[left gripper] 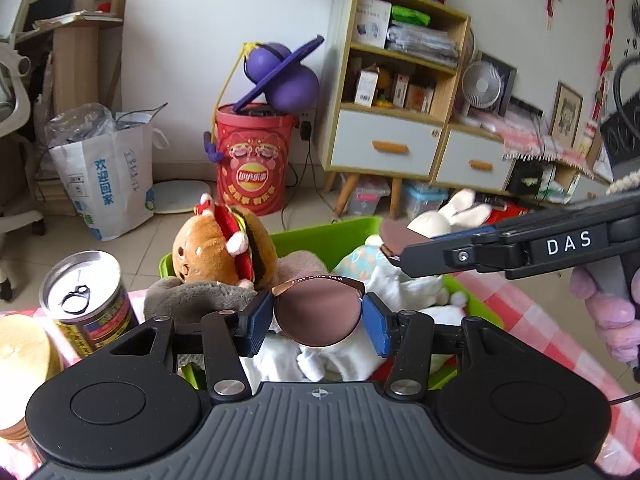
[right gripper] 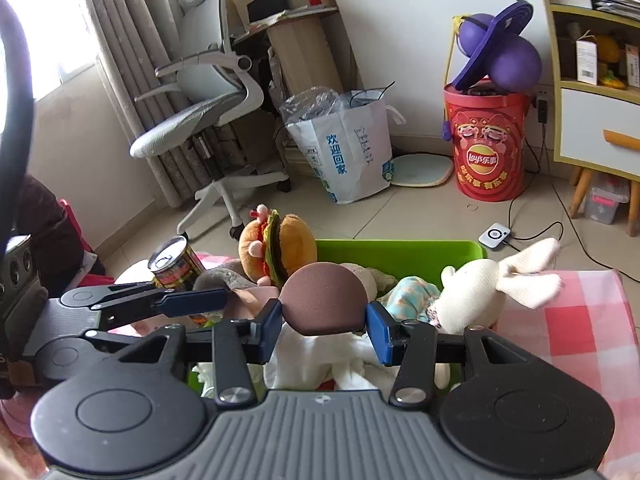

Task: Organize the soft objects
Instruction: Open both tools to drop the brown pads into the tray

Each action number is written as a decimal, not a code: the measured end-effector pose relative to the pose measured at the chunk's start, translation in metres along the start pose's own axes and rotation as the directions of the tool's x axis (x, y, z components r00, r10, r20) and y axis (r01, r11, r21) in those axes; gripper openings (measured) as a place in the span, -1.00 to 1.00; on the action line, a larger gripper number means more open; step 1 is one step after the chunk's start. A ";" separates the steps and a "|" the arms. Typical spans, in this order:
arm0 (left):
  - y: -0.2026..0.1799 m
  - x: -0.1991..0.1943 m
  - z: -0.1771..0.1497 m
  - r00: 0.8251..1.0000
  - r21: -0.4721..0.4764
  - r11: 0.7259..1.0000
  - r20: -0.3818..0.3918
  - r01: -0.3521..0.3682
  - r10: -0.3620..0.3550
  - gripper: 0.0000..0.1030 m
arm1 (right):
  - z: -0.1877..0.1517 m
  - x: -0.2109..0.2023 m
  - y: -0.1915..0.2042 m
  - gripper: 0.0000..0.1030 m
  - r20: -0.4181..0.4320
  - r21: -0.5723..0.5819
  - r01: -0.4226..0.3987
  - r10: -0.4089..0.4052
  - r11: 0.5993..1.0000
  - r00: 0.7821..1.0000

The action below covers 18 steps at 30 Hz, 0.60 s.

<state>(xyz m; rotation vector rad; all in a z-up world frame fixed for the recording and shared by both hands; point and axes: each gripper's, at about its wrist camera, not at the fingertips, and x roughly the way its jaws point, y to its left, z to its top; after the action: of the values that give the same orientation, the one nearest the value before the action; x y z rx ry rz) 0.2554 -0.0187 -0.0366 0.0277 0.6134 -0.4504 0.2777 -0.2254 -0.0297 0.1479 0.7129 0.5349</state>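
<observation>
A lived-in home room — tiled floor, a wooden shelf cabinet (left gripper: 396, 92) crammed with boxes, a white office chair (right gripper: 208, 92) by curtains (right gripper: 116, 40), a red Lay's tub (right gripper: 486, 140), red festive wall hangings (left gripper: 608, 12).

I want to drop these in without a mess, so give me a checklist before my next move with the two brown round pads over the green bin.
1. Left hand-held gripper grips its brown pad: ok, fingers press both edges.
2. Right hand-held gripper grips its brown pad: ok.
3. Green bin lies below both: ok.
4. Free room in the bin: cannot tell; toys fill it and the burger plush stands above the rim.
5. Grippers apart: ok, no contact in the left wrist view.
6. Can beside the bin: ok, upright.
</observation>
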 end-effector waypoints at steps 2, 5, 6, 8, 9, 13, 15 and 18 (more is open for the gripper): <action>0.000 0.008 -0.001 1.000 0.012 1.000 -0.021 -0.010 0.011 -0.02 | 0.000 0.011 -0.001 -0.63 -0.024 -0.016 0.018 -0.018 1.000 1.000; 0.002 0.015 -0.006 0.999 0.015 1.000 -0.045 -0.018 0.019 0.05 | -0.002 0.027 -0.002 -0.63 -0.067 -0.038 0.052 -0.054 0.998 0.996; 0.002 0.015 -0.007 0.999 0.015 1.000 -0.047 -0.020 0.021 0.05 | -0.004 0.029 -0.002 -0.62 -0.073 -0.043 0.057 -0.060 0.997 0.996; 0.003 0.014 -0.008 0.999 0.014 1.000 -0.037 -0.020 0.021 0.10 | -0.006 0.030 -0.002 -0.61 -0.069 -0.038 0.056 -0.058 0.998 0.996; 0.002 0.012 -0.008 0.999 0.021 1.000 -0.030 -0.020 0.021 0.15 | -0.006 0.029 -0.003 -0.58 -0.062 -0.031 0.053 -0.055 0.998 0.997; -0.001 0.002 -0.009 0.999 0.036 0.999 -0.007 -0.033 0.033 0.48 | -0.006 0.018 -0.004 -0.18 -0.051 -0.010 0.066 -0.067 0.998 0.996; -0.002 -0.005 -0.009 0.999 0.028 0.999 -0.006 -0.041 0.041 0.56 | -0.006 0.009 -0.001 -0.17 -0.043 -0.012 0.092 -0.092 0.996 0.995; -0.003 -0.020 -0.010 0.999 0.020 0.998 -0.007 -0.054 0.054 0.59 | -0.007 -0.013 -0.004 -0.15 -0.031 -0.009 0.136 -0.136 0.991 0.990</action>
<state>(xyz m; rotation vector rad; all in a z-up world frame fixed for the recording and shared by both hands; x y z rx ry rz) 0.2341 -0.0120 -0.0328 0.0646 0.6142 -0.4045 0.2667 -0.2358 -0.0285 0.0841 0.7462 0.4100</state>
